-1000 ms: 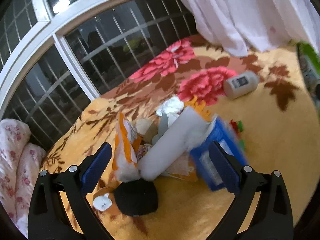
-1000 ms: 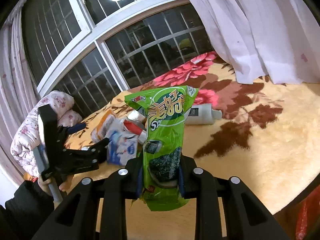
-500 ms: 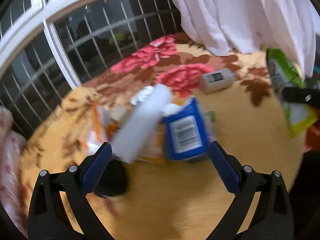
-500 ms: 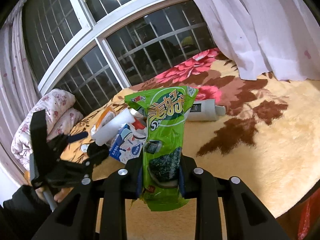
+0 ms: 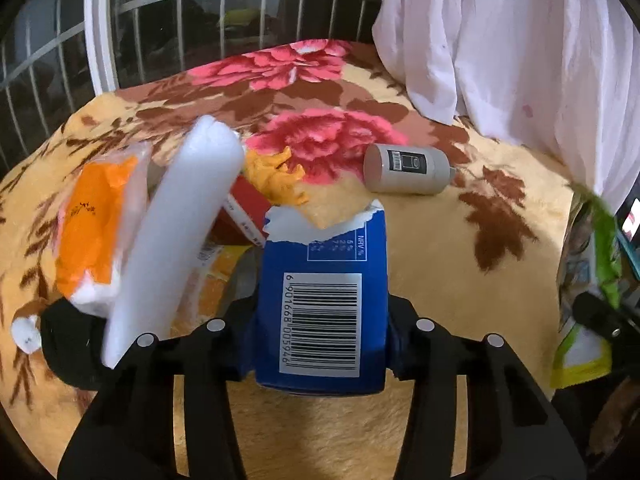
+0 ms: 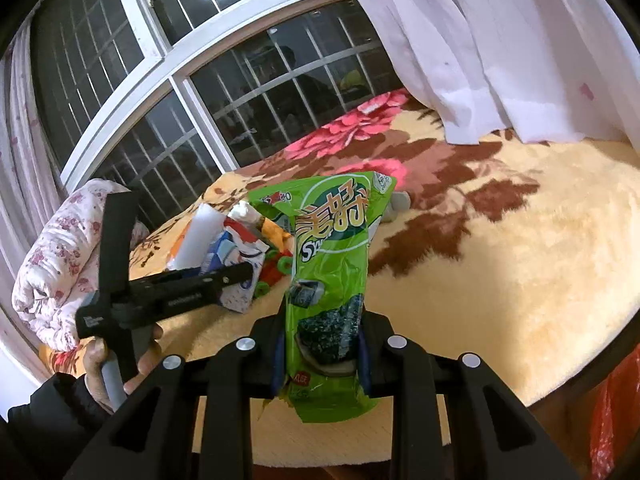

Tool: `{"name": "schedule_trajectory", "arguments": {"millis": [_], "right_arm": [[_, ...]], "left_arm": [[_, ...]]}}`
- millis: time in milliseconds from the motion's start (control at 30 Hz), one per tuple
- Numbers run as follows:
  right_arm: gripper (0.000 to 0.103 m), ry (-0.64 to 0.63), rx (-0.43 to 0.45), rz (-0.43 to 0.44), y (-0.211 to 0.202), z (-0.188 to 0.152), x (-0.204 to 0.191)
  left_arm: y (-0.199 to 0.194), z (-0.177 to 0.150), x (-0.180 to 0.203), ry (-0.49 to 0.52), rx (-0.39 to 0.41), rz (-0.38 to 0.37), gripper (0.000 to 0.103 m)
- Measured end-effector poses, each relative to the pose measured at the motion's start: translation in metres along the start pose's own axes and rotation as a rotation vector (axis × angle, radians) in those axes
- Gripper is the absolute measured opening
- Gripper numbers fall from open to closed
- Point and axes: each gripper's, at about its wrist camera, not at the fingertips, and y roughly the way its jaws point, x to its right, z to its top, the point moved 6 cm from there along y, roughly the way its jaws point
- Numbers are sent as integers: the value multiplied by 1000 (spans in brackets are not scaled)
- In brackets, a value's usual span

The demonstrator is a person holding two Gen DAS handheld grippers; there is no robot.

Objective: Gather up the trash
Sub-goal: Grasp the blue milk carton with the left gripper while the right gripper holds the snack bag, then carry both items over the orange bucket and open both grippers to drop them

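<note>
your left gripper [image 5: 322, 332] closing w/ blue carton [image 5: 324, 300] btwn its pads, lower centre, barcode 6901668005946, "NRV %" on top, right gripper [image 6: 320, 354] clamped on green snack bag [image 6: 332, 280], centre frame, "Sw.." visible, gray bottle [image 5: 406, 169] upper right on blanket [image 5: 440, 264]

Left gripper [image 5: 322, 344] jaws — wide before — now closing around blue carton [image 5: 324, 304].
</note>
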Motion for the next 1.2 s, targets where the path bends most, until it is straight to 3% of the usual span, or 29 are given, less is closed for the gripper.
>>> {"name": "schedule_trajectory", "arguments": {"millis": [100,267,367,467,600,800,933,1200], "right_arm": [[27,5,-2,2,-3,-3,1],[27,-13,2,24,-13,-5,-8],[27,-50,-6,55,-22,-10,-24],[27,-117,-46,108,-33,-25,-47],[27,-237,-155,168,-46,-69,-69],[27,-387,-426,172,-35,-169,-78],[27,-439,-578,102,-5,-219,-73],[27,-468,-844,29,77,-289,-63]], "left_arm": [[-15,-3,-3,-41,21,-3,46],[-82,-14,11,-36,138,-25,46],[-127,-33,20,-23,196,-17,46],[-157,-68,24,-29,199,-9,46],[-163,-142,31,-19,103,31,46],[-111,-241,24,-79,-117,58,46],[-69,-275,17,-105,-240,94,46],[-1,-308,-7,-128,-440,164,46]]}}
